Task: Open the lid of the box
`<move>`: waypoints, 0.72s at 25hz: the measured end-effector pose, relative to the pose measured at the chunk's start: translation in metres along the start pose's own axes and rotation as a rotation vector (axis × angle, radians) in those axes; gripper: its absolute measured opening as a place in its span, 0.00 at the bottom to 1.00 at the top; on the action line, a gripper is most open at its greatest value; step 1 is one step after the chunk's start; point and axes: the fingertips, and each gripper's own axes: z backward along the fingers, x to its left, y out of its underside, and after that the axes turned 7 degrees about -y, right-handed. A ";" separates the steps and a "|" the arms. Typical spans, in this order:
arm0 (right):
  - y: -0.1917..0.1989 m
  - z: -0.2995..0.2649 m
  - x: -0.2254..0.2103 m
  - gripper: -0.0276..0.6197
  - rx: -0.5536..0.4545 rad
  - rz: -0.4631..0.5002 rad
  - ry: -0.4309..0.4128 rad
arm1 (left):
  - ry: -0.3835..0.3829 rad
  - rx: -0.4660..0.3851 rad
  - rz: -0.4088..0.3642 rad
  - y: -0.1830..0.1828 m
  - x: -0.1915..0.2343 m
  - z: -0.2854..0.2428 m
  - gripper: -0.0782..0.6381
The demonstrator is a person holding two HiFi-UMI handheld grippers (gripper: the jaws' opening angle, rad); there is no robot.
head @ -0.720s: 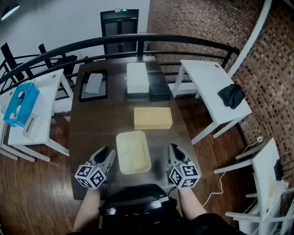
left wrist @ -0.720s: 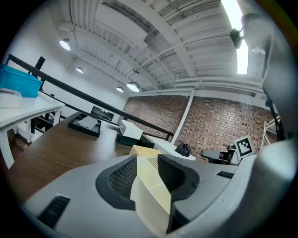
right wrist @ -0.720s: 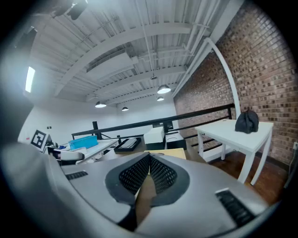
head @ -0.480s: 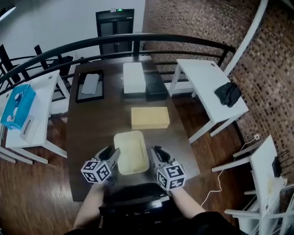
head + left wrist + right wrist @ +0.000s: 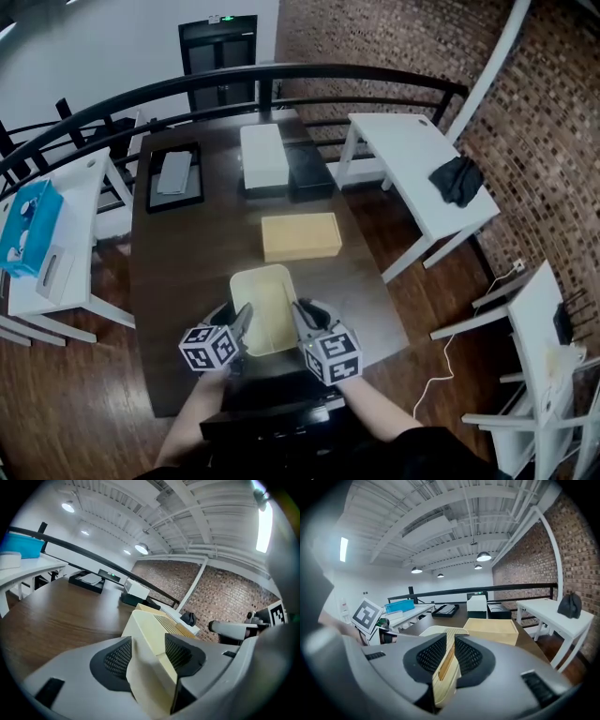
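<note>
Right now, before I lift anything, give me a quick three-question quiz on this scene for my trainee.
1. True or false: the black cloth lies on the dark table.
2. What stands between the right gripper's jaws? A the tan box; B an edge of the cream box; C nothing.
3. Fill in: the left gripper's jaws straddle a ____ of the cream box.
Key: 1 false, it lies on the white table; 2 B; 3 corner.

Left gripper [image 5: 240, 325]: grey moulded shell, black mesh-textured pads [image 5: 117, 658], cube [image 5: 208, 347] of black-and-white square markers.
Right gripper [image 5: 302, 317]: matching grey shell, black pads, marker cube.
Clothing: dark top [image 5: 403, 457], forearms uncovered.
</note>
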 end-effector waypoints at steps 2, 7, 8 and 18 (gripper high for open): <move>0.008 -0.009 0.003 0.25 0.037 0.005 -0.001 | -0.011 0.007 0.043 0.001 0.002 -0.001 0.41; 0.031 -0.034 -0.003 0.25 0.160 0.067 0.111 | -0.020 0.011 0.025 0.001 0.000 -0.001 0.41; 0.035 -0.037 -0.004 0.19 0.179 0.075 0.129 | -0.018 0.012 0.018 0.001 -0.002 -0.001 0.41; 0.046 -0.041 -0.014 0.09 0.168 0.017 0.195 | -0.010 0.005 -0.078 -0.002 -0.008 -0.003 0.40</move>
